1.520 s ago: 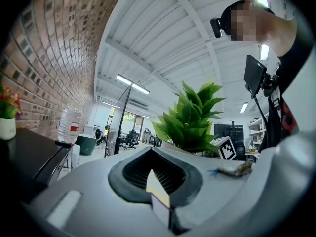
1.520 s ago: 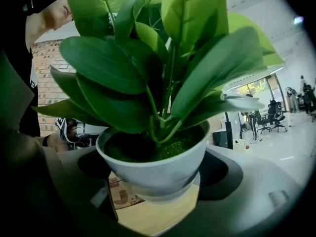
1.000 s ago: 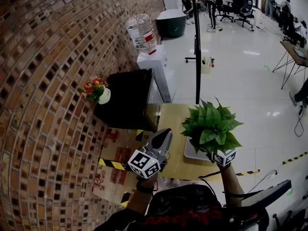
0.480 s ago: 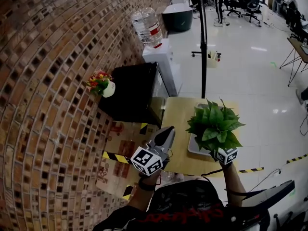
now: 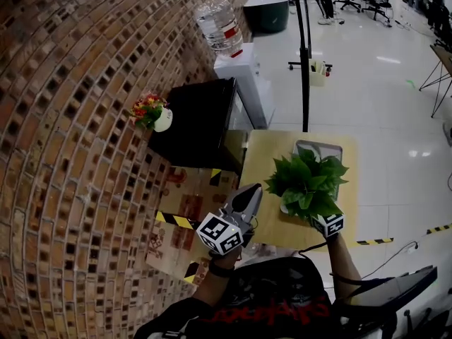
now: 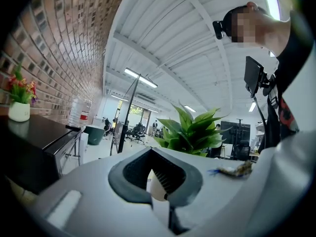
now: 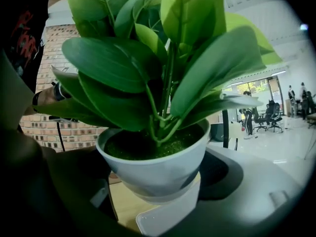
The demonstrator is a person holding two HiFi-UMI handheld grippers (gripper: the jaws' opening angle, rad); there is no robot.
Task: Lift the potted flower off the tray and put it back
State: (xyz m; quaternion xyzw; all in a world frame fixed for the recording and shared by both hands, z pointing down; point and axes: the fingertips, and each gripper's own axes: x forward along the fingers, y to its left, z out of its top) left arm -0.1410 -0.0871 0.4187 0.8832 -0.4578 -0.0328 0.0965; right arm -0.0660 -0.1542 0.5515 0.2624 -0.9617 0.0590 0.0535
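Note:
A potted plant (image 5: 306,183) with broad green leaves in a white pot (image 7: 157,168) is held up by my right gripper (image 5: 318,216), whose jaws are shut on the pot's sides. In the right gripper view the pot hangs a little above a corner of the grey tray (image 7: 167,217). The tray (image 5: 319,150) lies on a wooden table (image 5: 263,168), and its far end shows beyond the leaves. My left gripper (image 5: 245,200) hovers over the table's left front edge, shut and holding nothing. The left gripper (image 6: 163,184) points toward the plant (image 6: 190,132).
A black cabinet (image 5: 201,115) stands against the brick wall (image 5: 70,119), with a small red-flowered pot (image 5: 152,113) on its corner. Beyond it are a water dispenser (image 5: 236,69) and a black pole stand (image 5: 305,55). Yellow-black tape (image 5: 173,219) marks the floor.
The plant has come nearer to me relative to the tray, so the tray's far end now shows behind it. The head view has shifted. The left gripper stays about where it was.

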